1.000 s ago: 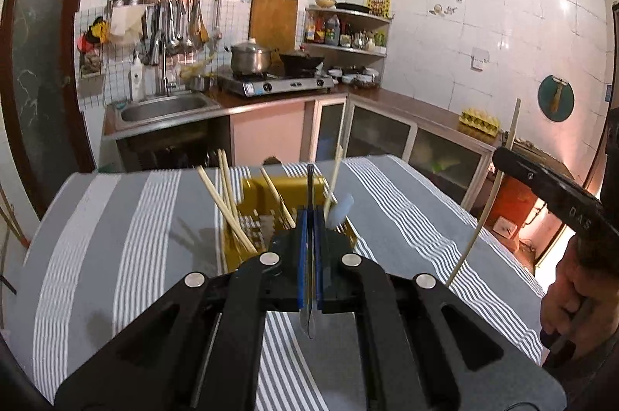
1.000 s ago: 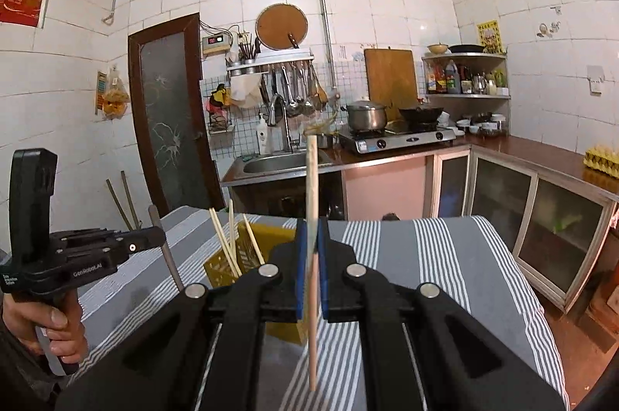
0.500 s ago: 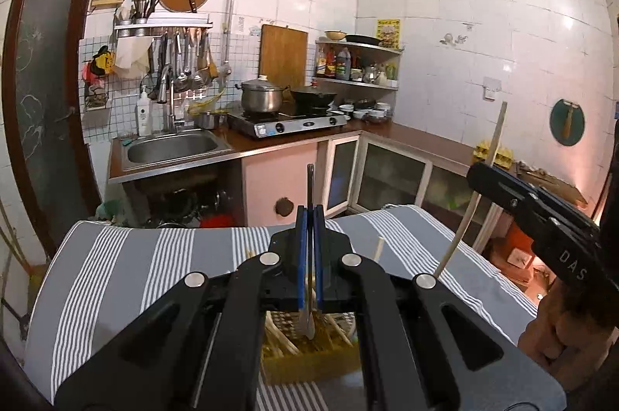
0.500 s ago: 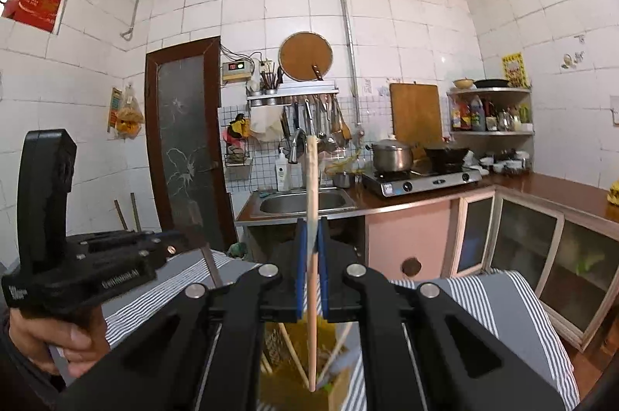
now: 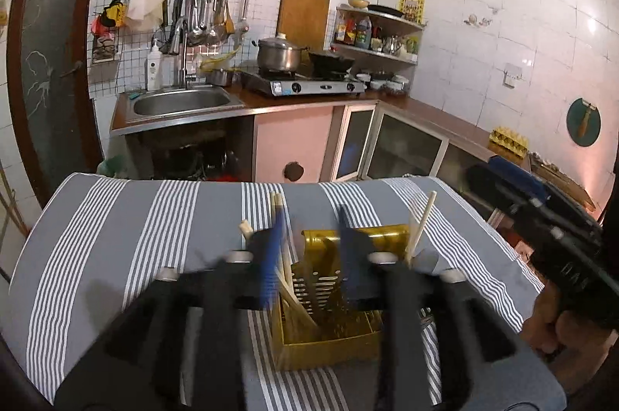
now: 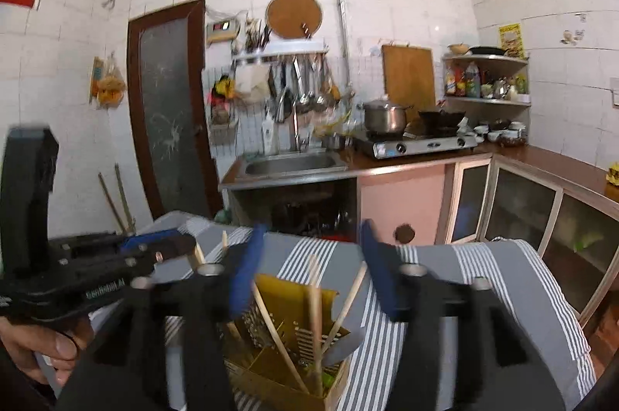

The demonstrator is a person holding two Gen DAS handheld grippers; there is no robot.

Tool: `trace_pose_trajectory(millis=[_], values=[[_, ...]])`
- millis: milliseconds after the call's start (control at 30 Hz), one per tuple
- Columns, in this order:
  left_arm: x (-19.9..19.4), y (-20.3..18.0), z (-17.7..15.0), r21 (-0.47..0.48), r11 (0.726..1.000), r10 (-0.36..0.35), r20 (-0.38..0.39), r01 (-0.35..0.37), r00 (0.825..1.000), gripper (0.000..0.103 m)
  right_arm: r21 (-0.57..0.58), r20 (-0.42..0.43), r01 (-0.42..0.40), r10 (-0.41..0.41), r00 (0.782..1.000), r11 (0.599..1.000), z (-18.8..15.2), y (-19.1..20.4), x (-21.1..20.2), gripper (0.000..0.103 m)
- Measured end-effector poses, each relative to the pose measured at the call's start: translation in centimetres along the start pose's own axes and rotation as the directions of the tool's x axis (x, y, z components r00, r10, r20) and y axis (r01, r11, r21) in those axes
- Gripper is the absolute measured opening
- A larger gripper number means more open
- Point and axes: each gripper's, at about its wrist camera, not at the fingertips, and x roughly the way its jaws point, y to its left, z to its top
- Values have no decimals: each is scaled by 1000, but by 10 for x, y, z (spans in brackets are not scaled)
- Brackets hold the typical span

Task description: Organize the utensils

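Release step. Both grippers hang over the yellow utensil caddy point(image 5: 329, 310), which sits on the striped tablecloth point(image 5: 116, 237) at 6 o'clock in both wrist views. Left gripper point(image 5: 311, 252): jaws opening, roughly half wide, nothing pinched between the blue pads that I can see. Right gripper point(image 6: 313, 271): jaws opening too, about half wide; a chopstick point(image 6: 315, 314) stands upright in the gap, not pressed by either pad, lower end down inside the caddy among other chopsticks point(image 6: 278, 333). My read: drop-off is nearly done. Next calls for lifting both claws straight up without snagging upright sticks, then fetching whatever remains.
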Motion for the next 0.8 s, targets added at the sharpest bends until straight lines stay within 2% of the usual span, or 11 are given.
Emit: trace_pose_trajectory(millis=[100, 267, 300, 333, 367, 400, 467, 567, 667, 800], values=[[-13, 3, -1, -10, 1000, 4, 21, -4, 1000, 40, 14, 20, 14, -15, 1000, 1000, 4, -5, -14, 54], [-39, 6, -6, -16, 999, 29, 58, -28, 998, 49, 18, 38, 38, -39, 999, 999, 0, -9, -47, 54], [-46, 7, -8, -12, 999, 36, 70, -35, 997, 54, 14, 42, 43, -44, 998, 999, -1, -10, -54, 55], [-56, 8, -12, -7, 999, 46, 88, -45, 995, 59, 8, 45, 48, -49, 998, 999, -5, -10, -63, 61], [-64, 10, -15, -5, 999, 50, 102, -49, 994, 72, 0, 44, 49, -49, 998, 999, -11, -10, -72, 66], [-74, 12, -21, -7, 999, 47, 124, -47, 991, 85, -9, 41, 50, -49, 998, 999, -17, -10, -78, 77], [-94, 17, -39, -9, 999, 49, 167, -48, 985, 98, -39, 26, 55, -54, 998, 998, -42, -8, -96, 79], [-112, 24, -78, 15, 992, 121, 199, -126, 973, 98, -61, 9, 97, -96, 995, 993, -86, -7, -123, 84], [-119, 33, -126, 16, 978, 202, 172, -208, 964, 98, -62, -1, 181, -181, 983, 982, -131, -6, -148, 91], [-129, 46, -176, -21, 972, 236, 154, -235, 960, 98, -21, -6, 221, -221, 975, 975, -169, -9, -168, 92]])
